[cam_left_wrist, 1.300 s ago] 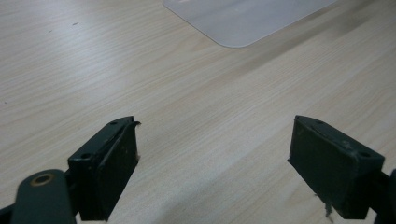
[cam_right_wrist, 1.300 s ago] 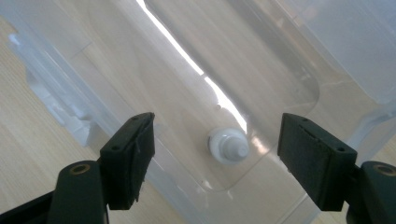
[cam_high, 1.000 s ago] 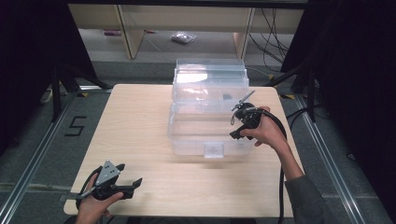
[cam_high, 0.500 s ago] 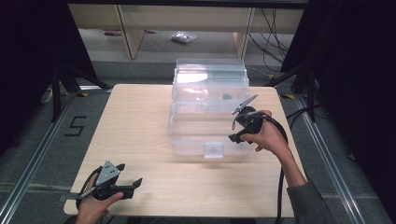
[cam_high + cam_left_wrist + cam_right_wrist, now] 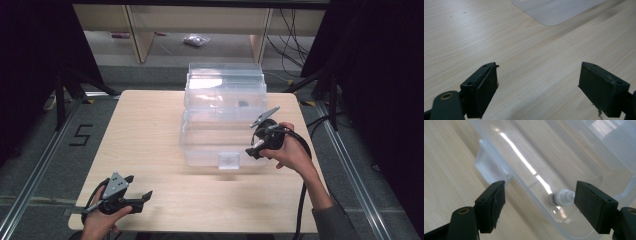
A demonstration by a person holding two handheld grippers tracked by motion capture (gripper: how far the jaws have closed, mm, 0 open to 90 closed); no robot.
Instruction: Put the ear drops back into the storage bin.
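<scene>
While the right gripper point(image 5: 259, 134) is hovering beside the clear plastic bin point(image 5: 225, 117), a nudge is threatening.
Its jaws are standing apart, empty; the bin, sitting mid-tabletop point(image 5: 150, 130), is risking sliding if clipped. The left gripper point(image 5: 131, 197), jaws apart, is idling.

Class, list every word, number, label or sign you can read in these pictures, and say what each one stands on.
"5": marked in black on the grey floor left of the table, in the high view.
The clear plastic box, the grippers and the tabletop carry no readable text.
A packet on the floor beyond the table is too small to read.
</scene>
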